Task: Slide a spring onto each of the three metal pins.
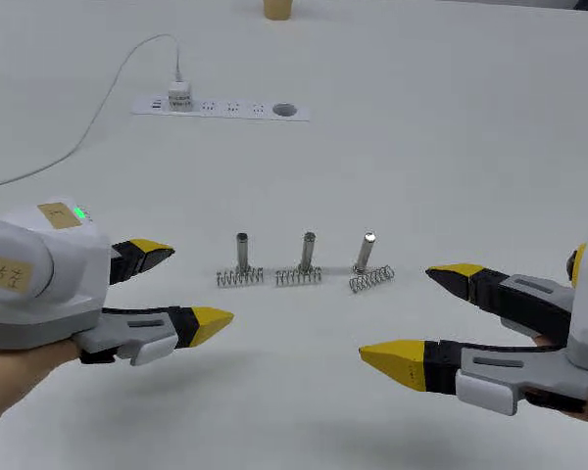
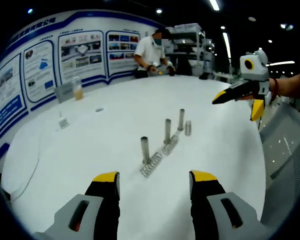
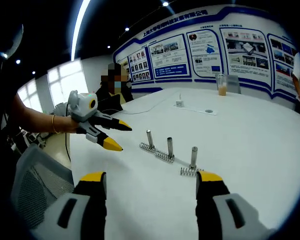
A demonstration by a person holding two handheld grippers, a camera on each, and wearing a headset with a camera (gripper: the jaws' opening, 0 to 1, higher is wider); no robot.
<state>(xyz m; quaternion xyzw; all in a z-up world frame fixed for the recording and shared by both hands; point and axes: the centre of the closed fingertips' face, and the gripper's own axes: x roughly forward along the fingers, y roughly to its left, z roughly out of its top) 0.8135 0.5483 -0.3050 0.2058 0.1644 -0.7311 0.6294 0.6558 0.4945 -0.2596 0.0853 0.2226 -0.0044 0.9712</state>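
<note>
Three upright metal pins (image 1: pixel 308 251) stand in a row on the white table (image 1: pixel 421 147). A loose spring lies at the foot of each: left spring (image 1: pixel 240 277), middle spring (image 1: pixel 298 277), right spring (image 1: pixel 371 279). My left gripper (image 1: pixel 191 286) is open with nothing in it, to the left of the row. My right gripper (image 1: pixel 404 313) is open and holds nothing, to the right and nearer to me. The left gripper view has the pins (image 2: pixel 167 131) and springs (image 2: pixel 151 165) ahead of its open jaws, with the right gripper (image 2: pixel 235 107) beyond. The right gripper view shows the pins (image 3: pixel 170 147) and the left gripper (image 3: pixel 123 138).
A white power strip (image 1: pixel 220 106) with a plugged charger and a cable (image 1: pixel 98 113) lies at the back left. A cup (image 1: pixel 277 8) stands at the far edge. A person (image 2: pixel 150 50) is at the table's far end. A mesh chair (image 3: pixel 35 190) is beside the table.
</note>
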